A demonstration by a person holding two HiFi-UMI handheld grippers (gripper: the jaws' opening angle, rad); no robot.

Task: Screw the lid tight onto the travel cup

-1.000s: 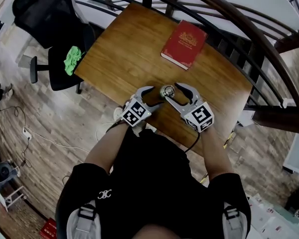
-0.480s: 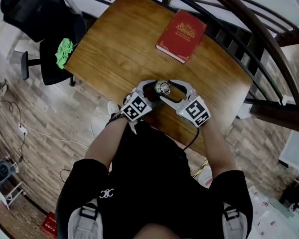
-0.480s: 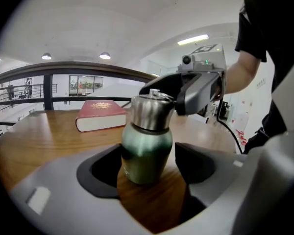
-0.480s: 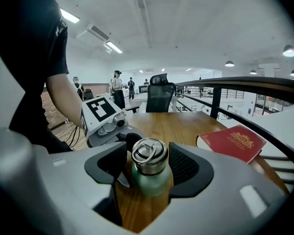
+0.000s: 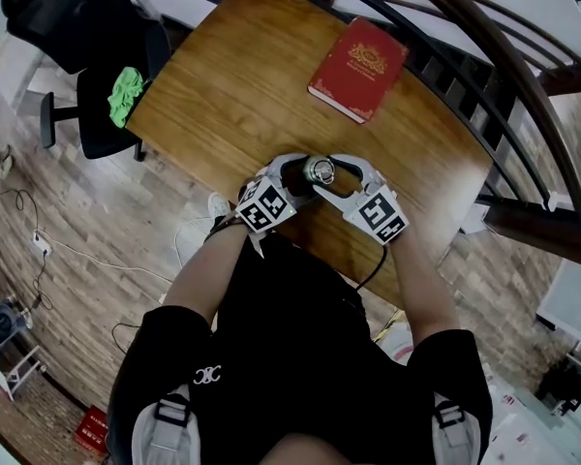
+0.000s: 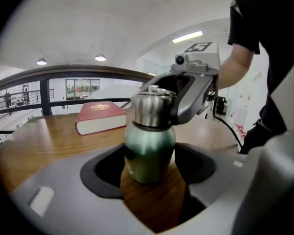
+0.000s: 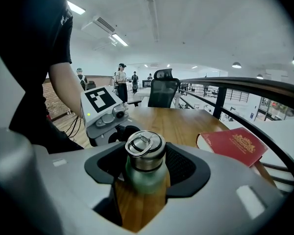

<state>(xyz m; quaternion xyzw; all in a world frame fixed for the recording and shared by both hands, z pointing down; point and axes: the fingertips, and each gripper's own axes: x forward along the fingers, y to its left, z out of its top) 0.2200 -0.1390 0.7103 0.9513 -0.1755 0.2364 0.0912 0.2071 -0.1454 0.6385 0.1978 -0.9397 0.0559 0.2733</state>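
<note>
A green travel cup [image 6: 149, 151] with a steel lid [image 7: 144, 148] stands near the front edge of the wooden table [image 5: 232, 85]; from the head view it is the cup [image 5: 320, 171] between both grippers. My left gripper [image 6: 149, 168] is shut on the cup's green body, a pad against each side. My right gripper [image 7: 144, 170] reaches in from the other side at lid height. Its jaws have just been opening. The lid sits between its pads, with a dark gap at the left pad. The left gripper [image 5: 305, 174] and right gripper [image 5: 331, 174] meet at the cup.
A red book [image 5: 358, 56] lies at the table's far right. A dark railing [image 5: 484, 76] curves behind the table. A black office chair [image 5: 87, 56] with a green cloth [image 5: 126, 95] stands at the left. People stand far off in the right gripper view.
My right gripper has sunk down around the lid. The left gripper has shifted slightly and stays on the cup's body.
</note>
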